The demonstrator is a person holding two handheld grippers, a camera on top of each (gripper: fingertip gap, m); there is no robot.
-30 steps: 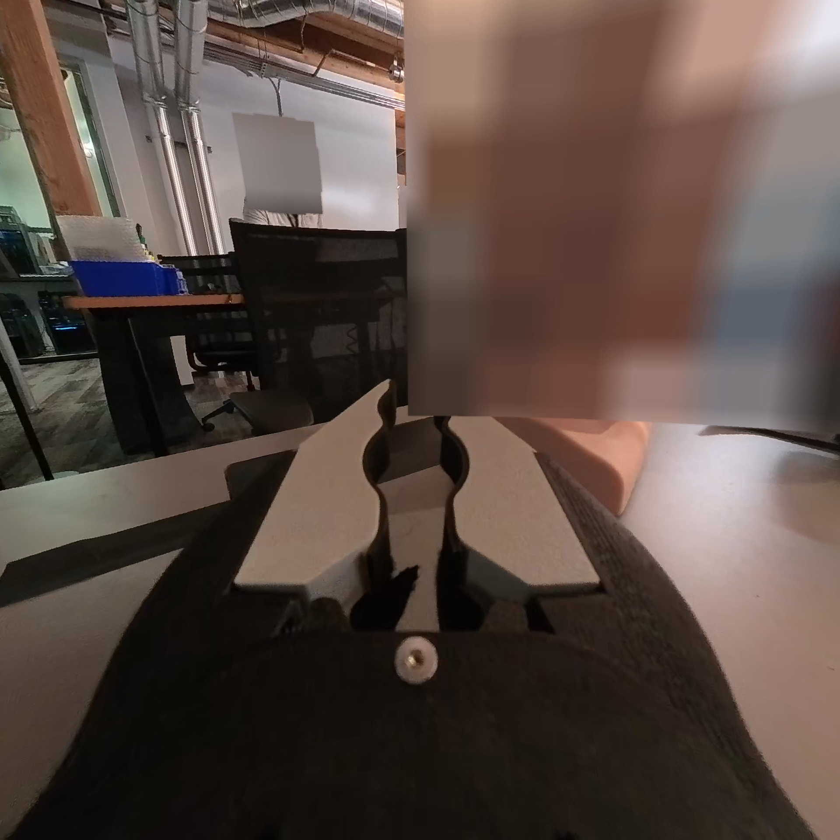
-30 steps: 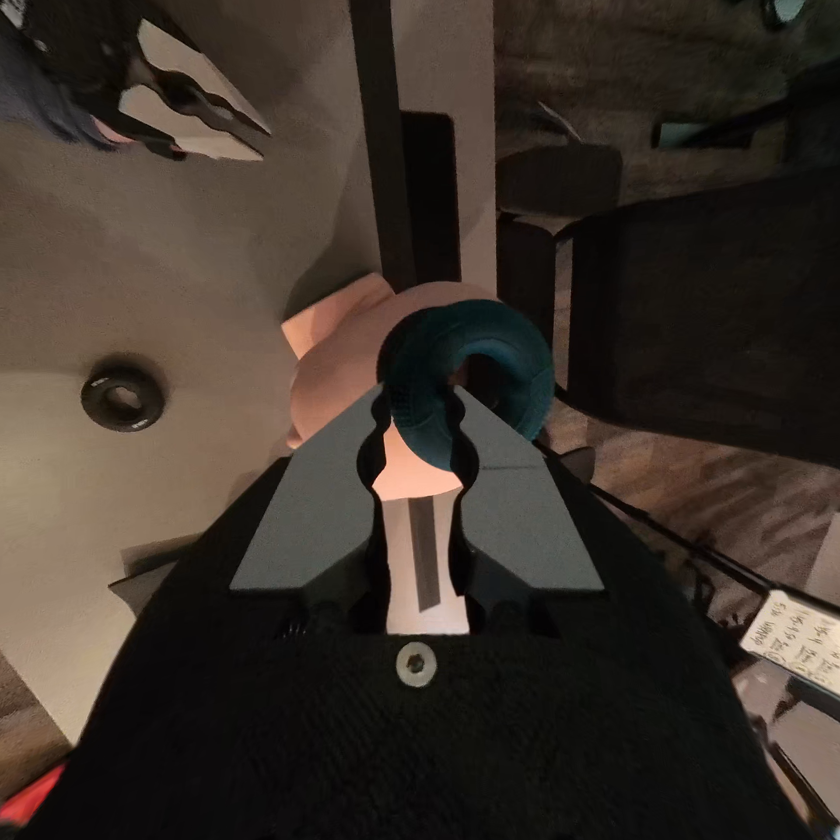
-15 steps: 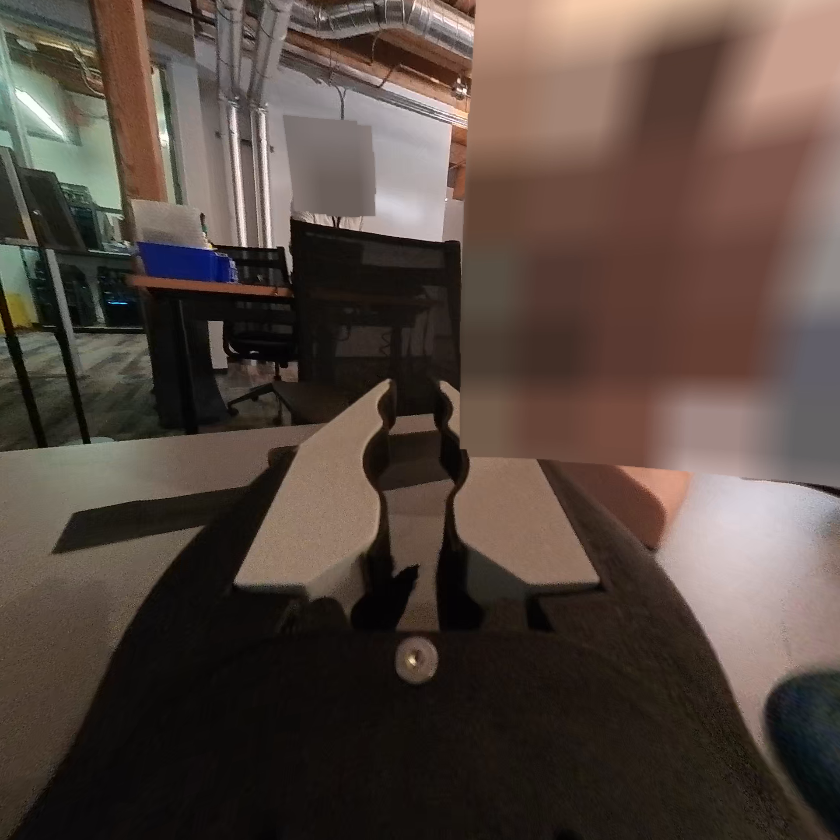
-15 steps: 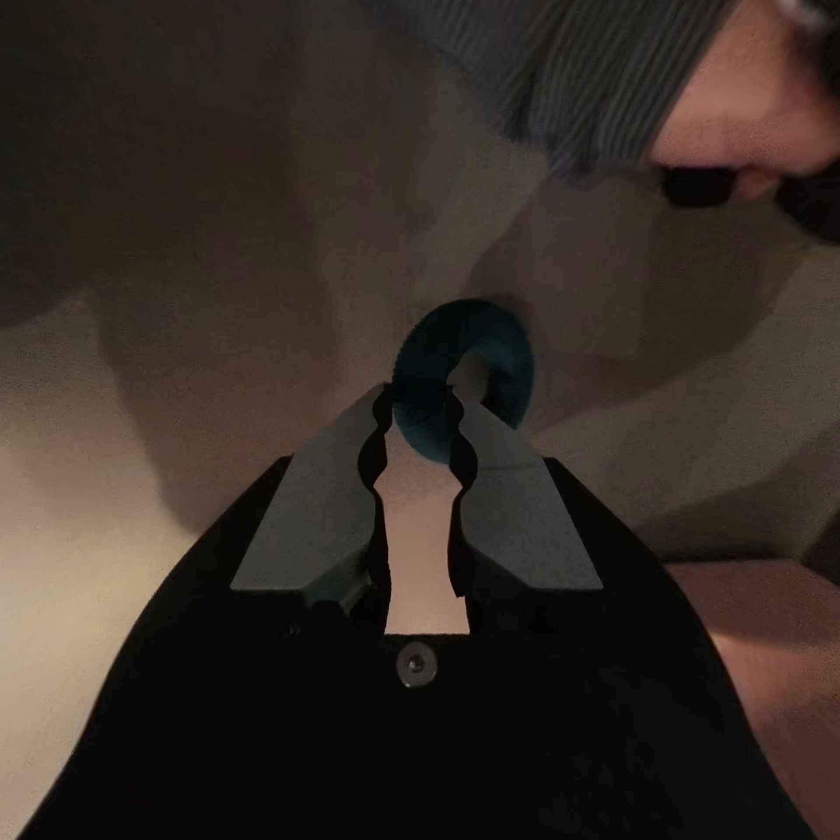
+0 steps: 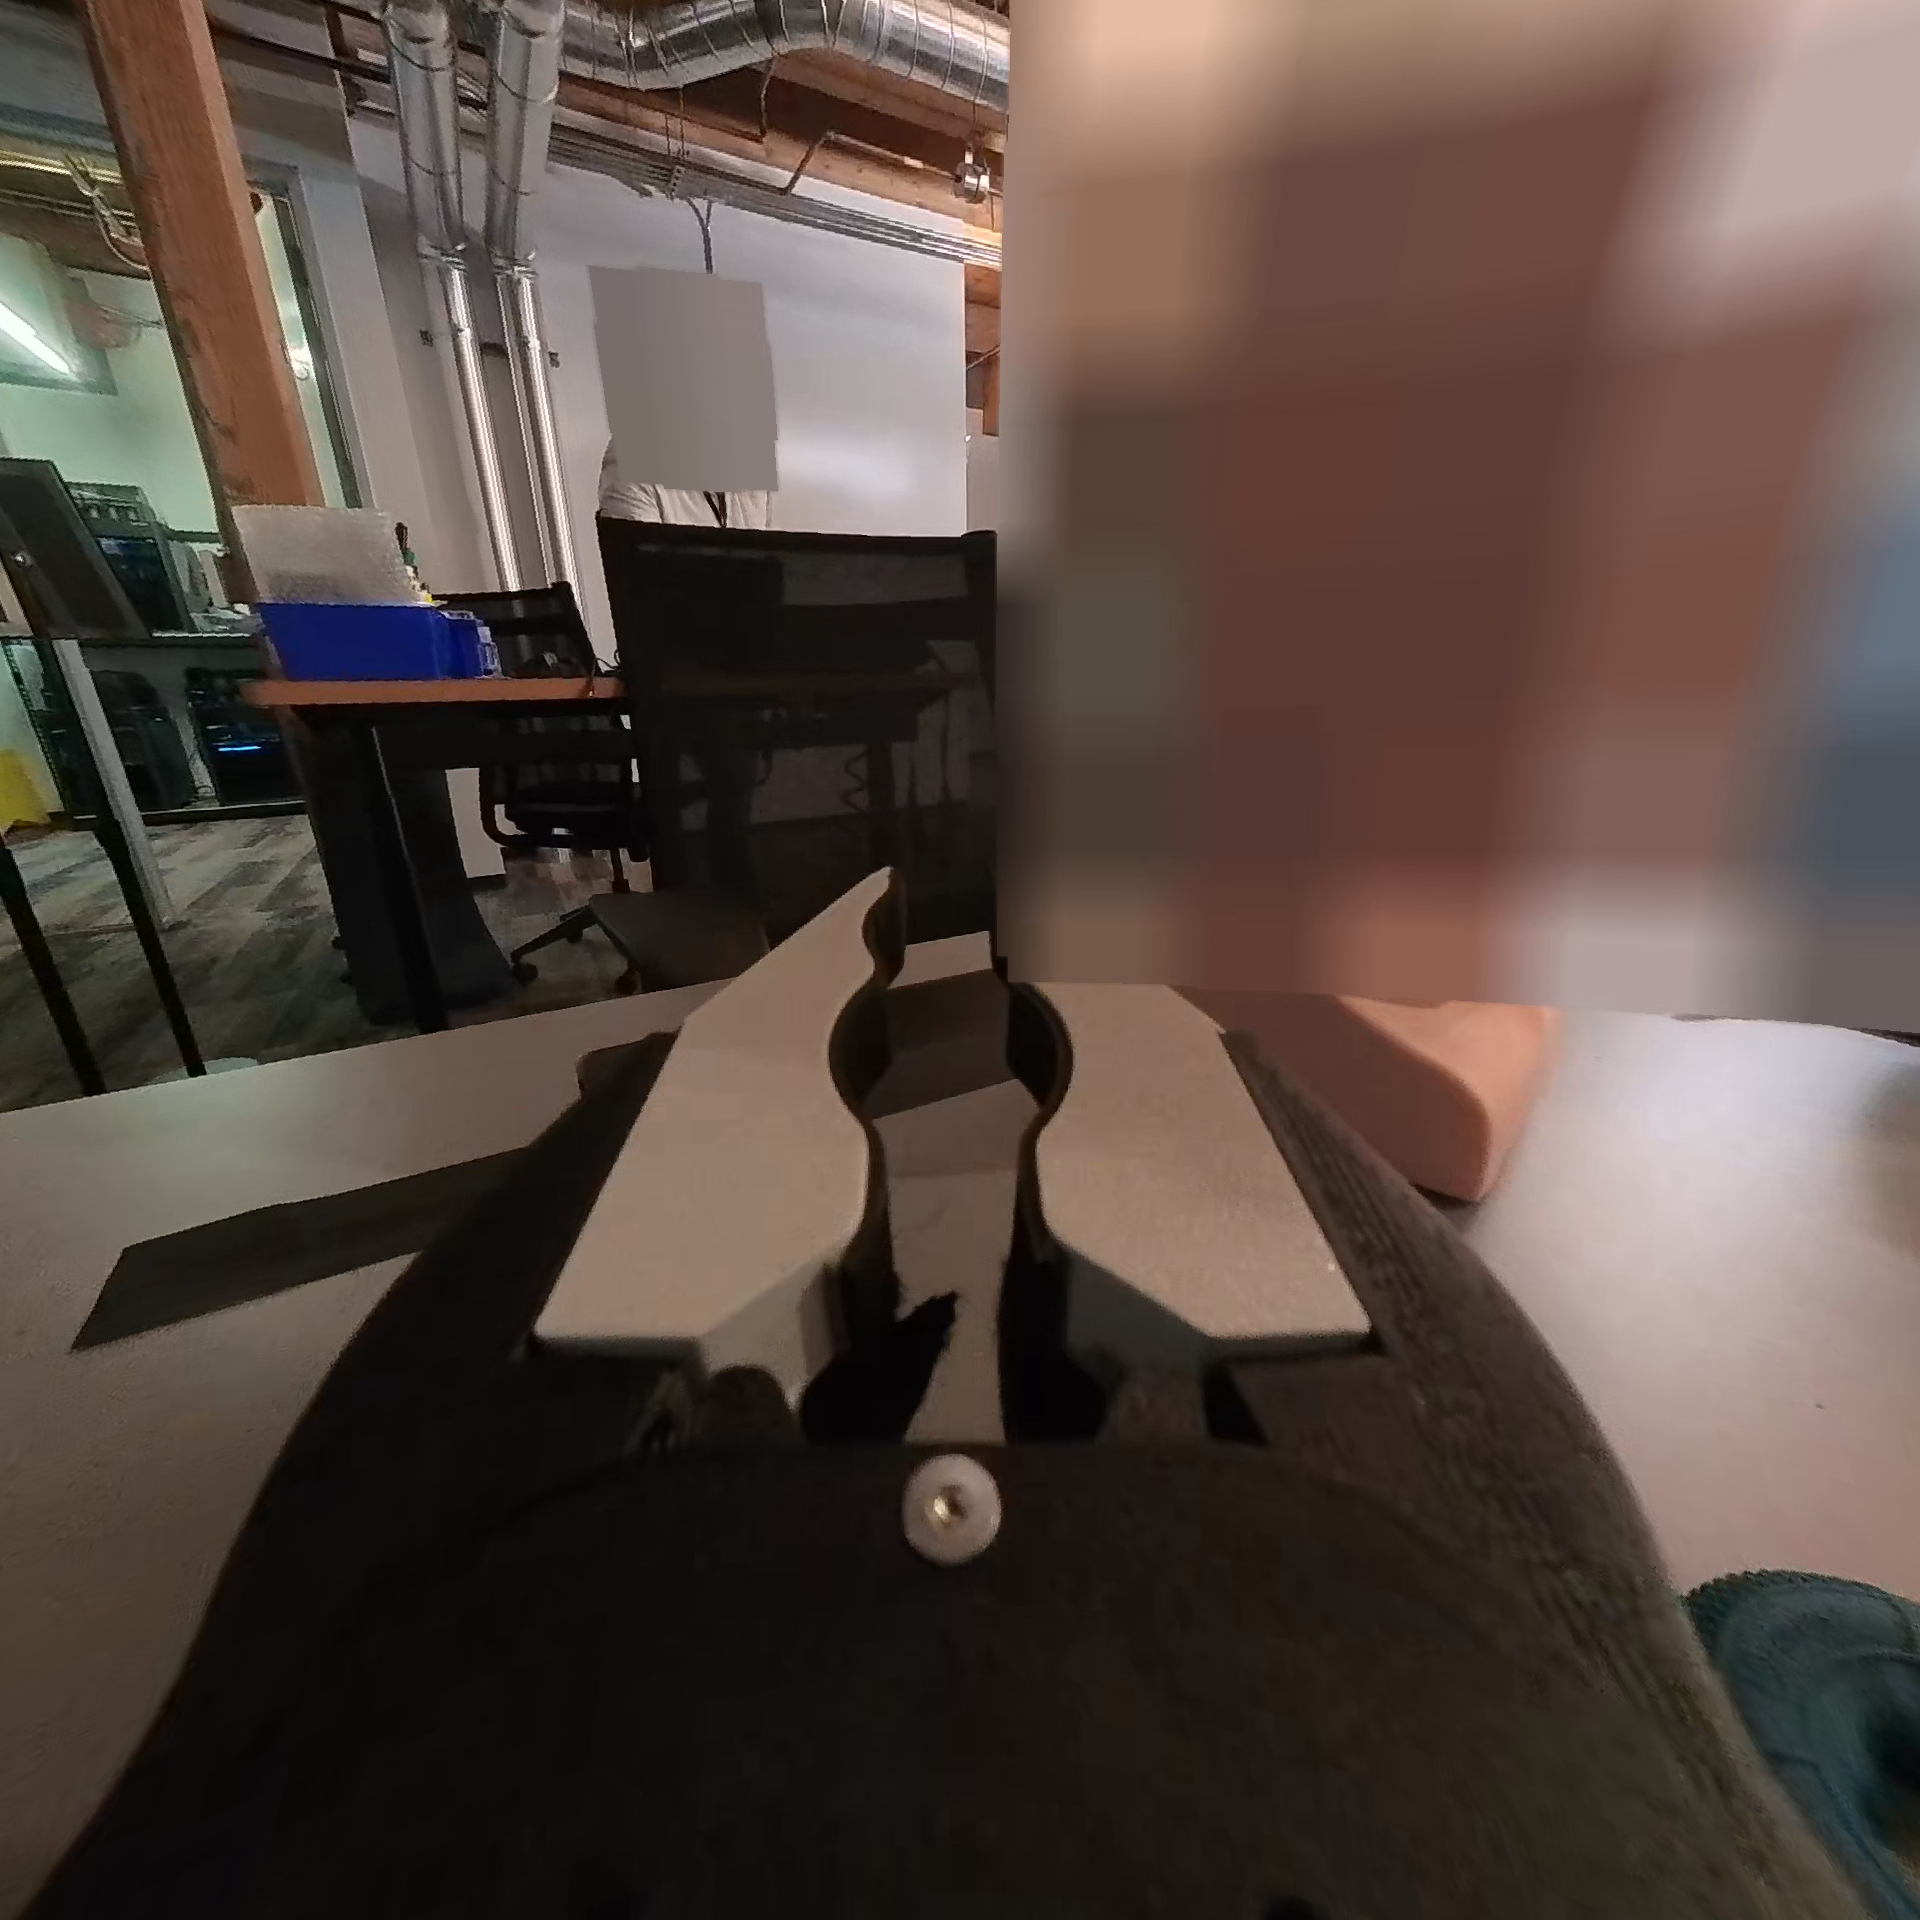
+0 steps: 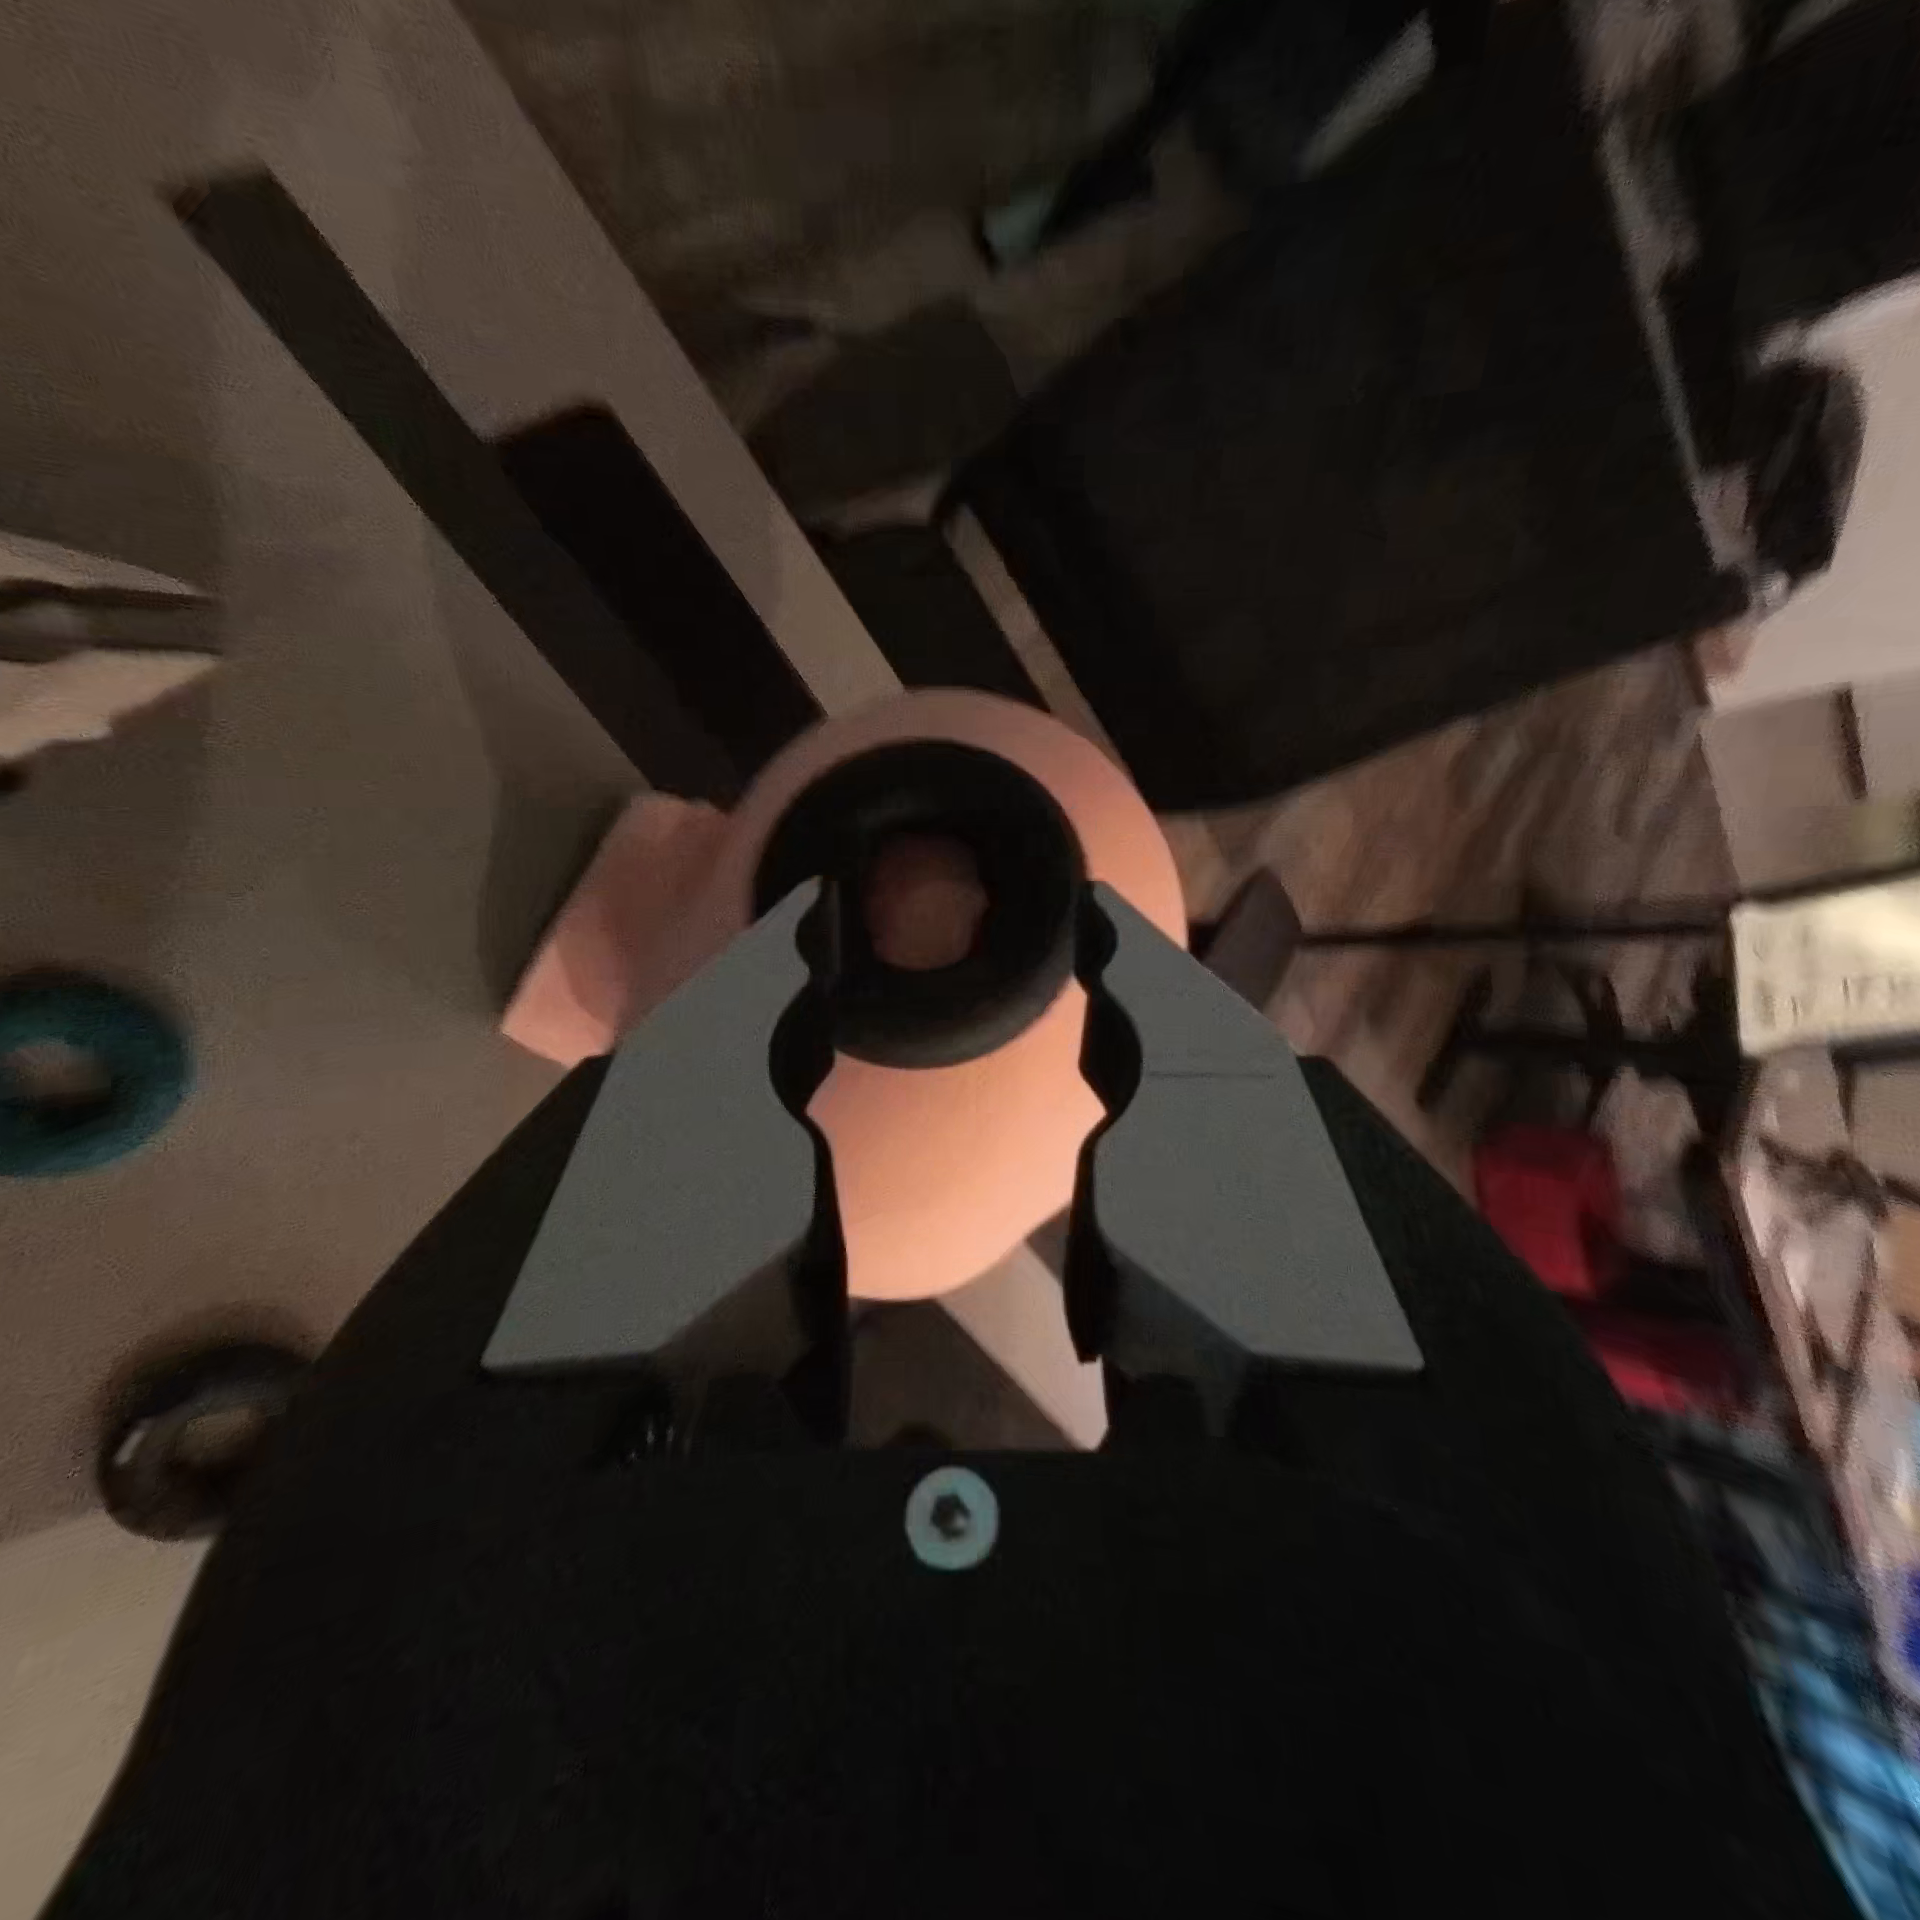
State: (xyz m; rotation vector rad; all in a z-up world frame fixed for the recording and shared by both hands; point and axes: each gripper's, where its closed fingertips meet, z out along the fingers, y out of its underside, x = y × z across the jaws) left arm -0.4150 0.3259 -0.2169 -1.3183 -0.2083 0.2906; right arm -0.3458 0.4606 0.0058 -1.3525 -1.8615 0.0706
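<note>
My right gripper (image 6: 951, 894) stands above a pink rounded object (image 6: 935, 1174), with its fingers wide apart. A thick black ring (image 6: 920, 1029) sits between the fingertips, which press on its two sides. A teal ring (image 6: 73, 1070) lies on the grey table (image 6: 312, 831) to the left, and a second black ring (image 6: 187, 1444) lies nearer. My left gripper (image 5: 940, 935) is low over the table, its jaws a little apart and empty. The pink object (image 5: 1455, 1091) is to its right, and the teal ring (image 5: 1829, 1725) is beside it at lower right. The left gripper also shows blurred in the right wrist view (image 6: 62, 644).
Black tape strips (image 5: 312, 1262) lie on the table (image 5: 208, 1143) and also show in the right wrist view (image 6: 468, 436). A black mesh chair (image 5: 800, 675) stands past the far edge, with a desk and a blue bin (image 5: 364, 639) behind. A person stands farther back.
My right gripper held the teal ring before. Now that ring lies on the table, the jaws stand wider, and a black ring is between them. The left gripper has barely moved.
</note>
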